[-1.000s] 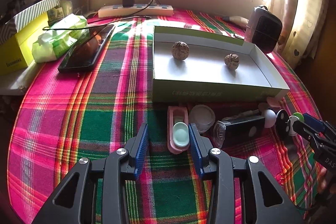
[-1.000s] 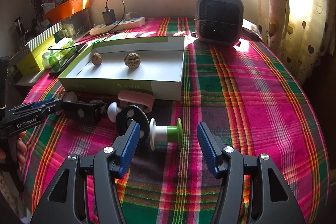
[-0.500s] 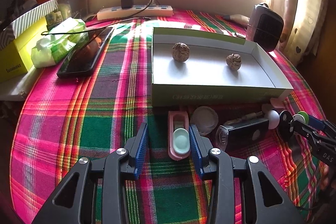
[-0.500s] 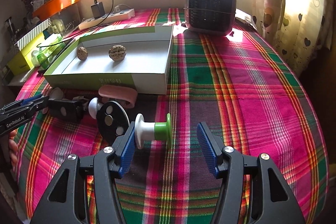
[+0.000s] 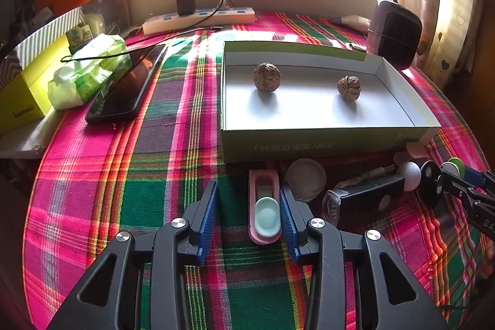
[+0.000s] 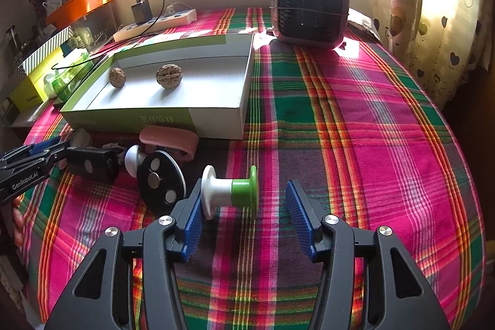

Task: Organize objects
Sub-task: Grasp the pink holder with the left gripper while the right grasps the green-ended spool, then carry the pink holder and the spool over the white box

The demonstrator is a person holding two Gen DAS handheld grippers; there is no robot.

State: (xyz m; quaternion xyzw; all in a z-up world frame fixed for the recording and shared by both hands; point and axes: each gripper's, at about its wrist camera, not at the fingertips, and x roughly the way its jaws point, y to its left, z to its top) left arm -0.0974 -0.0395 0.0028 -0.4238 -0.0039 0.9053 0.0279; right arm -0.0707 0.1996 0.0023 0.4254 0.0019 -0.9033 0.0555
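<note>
Closing on a white-and-green plastic spool (image 6: 230, 194) that lies on its side near the front edge of the bench, the right gripper (image 6: 244, 218) has the spool between its blue ribbed jaws, the left pad touching or almost touching the white flange, the right pad clear of the green one, so nothing is yet gripped. Lining the jaws up end to end with the spool looks meant to pinch it by its two flanges. Beside it, the left gripper (image 5: 249, 220) stands unclenched around a pink oblong case with a pale green oval insert (image 5: 265, 206); the right pad sits just beside the case, perhaps touching it, while a clear gap shows on the left, a stance that appears to be a wait before a squeeze across the narrow width. Loose pieces crowd the front wall of a shallow green-and-white cardboard box (image 5: 324, 141): a black round disc with silver studs (image 6: 159, 180), a black rectangular device (image 5: 368, 198) and a whitish round lid (image 5: 306, 179). Inside the box, near its far wall, rest only two brown wrinkled walnuts (image 5: 267, 77), well apart from each other, suggesting the sorting has far to go. Towards the left edge of the plaid-clothed bench (image 6: 355, 119) lie a black phone (image 5: 126, 85) and a green wet-wipe packet (image 5: 89, 70); a grey mesh-fronted fan heater (image 6: 311, 8) stands at the far right.
</note>
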